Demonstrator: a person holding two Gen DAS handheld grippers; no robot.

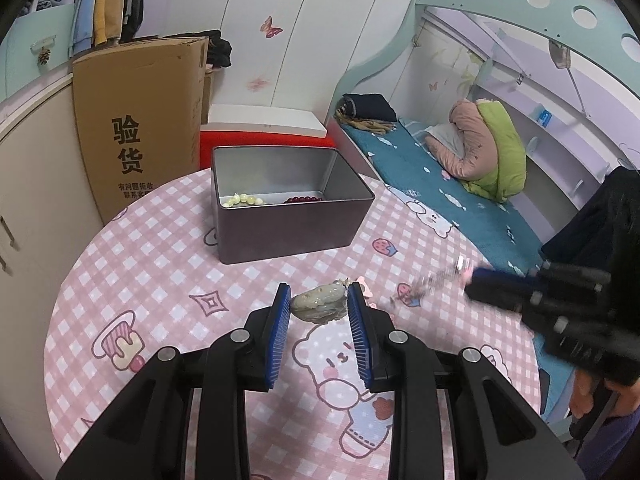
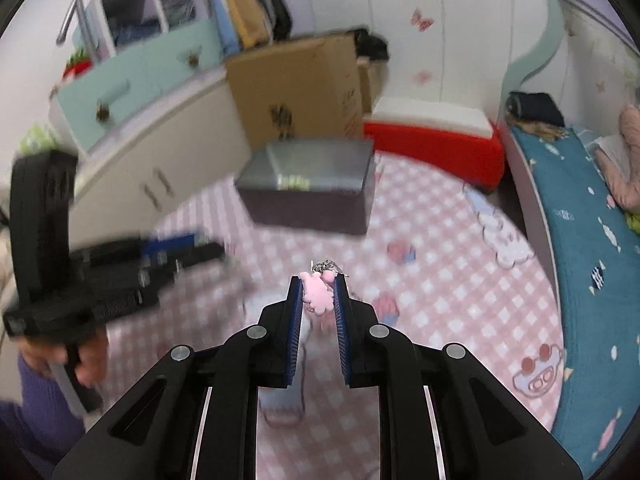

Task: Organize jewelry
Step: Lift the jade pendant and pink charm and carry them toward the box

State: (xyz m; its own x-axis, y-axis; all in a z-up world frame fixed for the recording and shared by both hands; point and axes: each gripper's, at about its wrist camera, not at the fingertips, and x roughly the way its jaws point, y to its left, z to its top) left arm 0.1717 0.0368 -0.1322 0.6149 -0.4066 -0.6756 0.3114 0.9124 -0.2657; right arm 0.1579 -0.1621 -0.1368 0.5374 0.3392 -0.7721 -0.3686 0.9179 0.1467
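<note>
My left gripper (image 1: 318,290) is shut on a grey-green jade pendant (image 1: 320,306), both blue pads against its sides, low over the pink checked tablecloth (image 1: 160,264). My right gripper (image 2: 318,280) is shut on a pink charm (image 2: 318,298) with a silver clasp (image 2: 328,267) sticking out past the fingertips. In the left wrist view it shows blurred at the right, a thin chain (image 1: 432,280) trailing from it. An open metal tin (image 1: 280,220) stands at the table's far side, holding a pale bead bracelet (image 1: 244,200) and a dark red one (image 1: 304,200).
A tall cardboard box (image 1: 136,120) and a red container with a white lid (image 1: 264,128) stand behind the tin. A bed with a teal cover (image 1: 460,208) runs along the table's right side. A cream cabinet (image 2: 160,152) is at the left.
</note>
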